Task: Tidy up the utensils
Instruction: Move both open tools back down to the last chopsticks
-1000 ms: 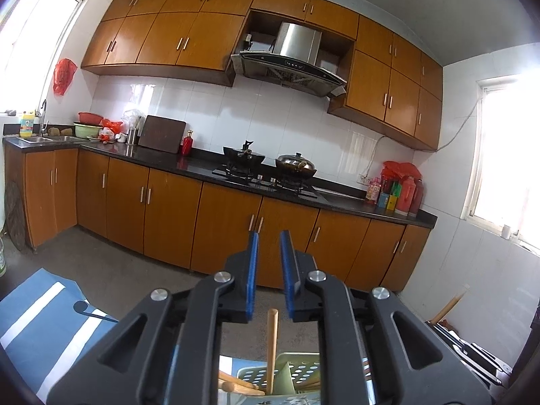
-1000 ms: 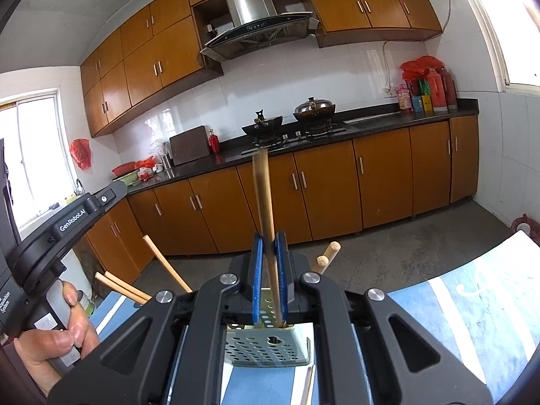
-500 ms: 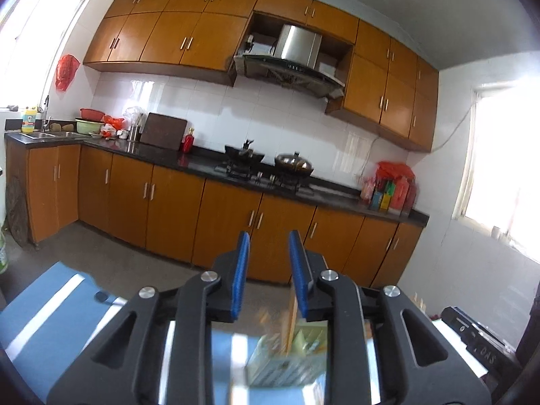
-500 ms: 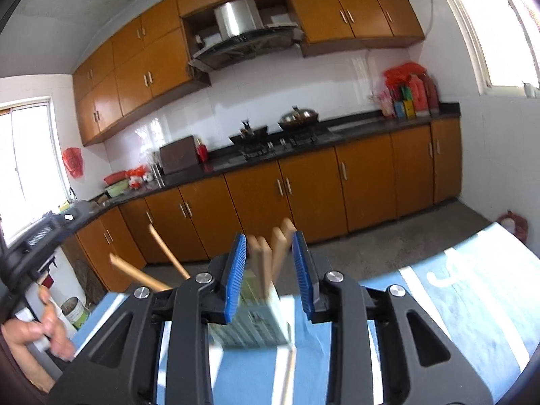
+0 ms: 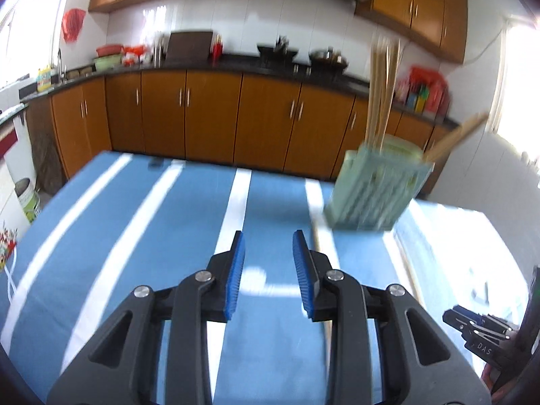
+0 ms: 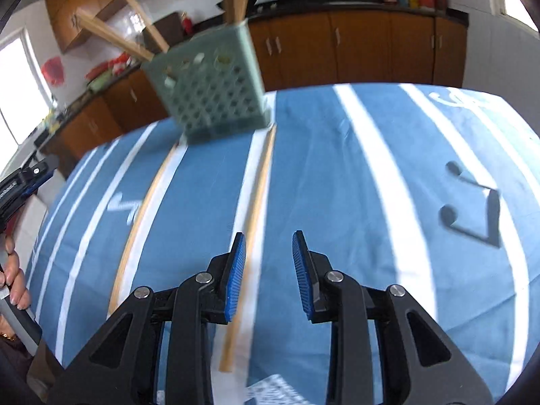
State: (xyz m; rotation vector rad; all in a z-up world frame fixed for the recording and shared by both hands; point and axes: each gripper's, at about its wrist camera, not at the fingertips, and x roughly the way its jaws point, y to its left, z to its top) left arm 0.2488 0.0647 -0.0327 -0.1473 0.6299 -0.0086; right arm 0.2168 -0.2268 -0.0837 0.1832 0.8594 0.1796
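The black left gripper (image 5: 266, 263) with blue-padded fingers (image 5: 235, 271) is hovering with its fingers spread apart, gripping nothing. The black right gripper (image 6: 268, 263) is doing likewise, its blue-padded fingers (image 6: 236, 270) parted and empty. At the left edge of the right wrist view, the person's bare left hand (image 6: 13, 281) is clasping a grey handle.

We list two black grippers, left gripper (image 5: 266, 263) and right gripper (image 6: 269, 263): ridged blue pads, silver pivot screws, triangular cut-outs.
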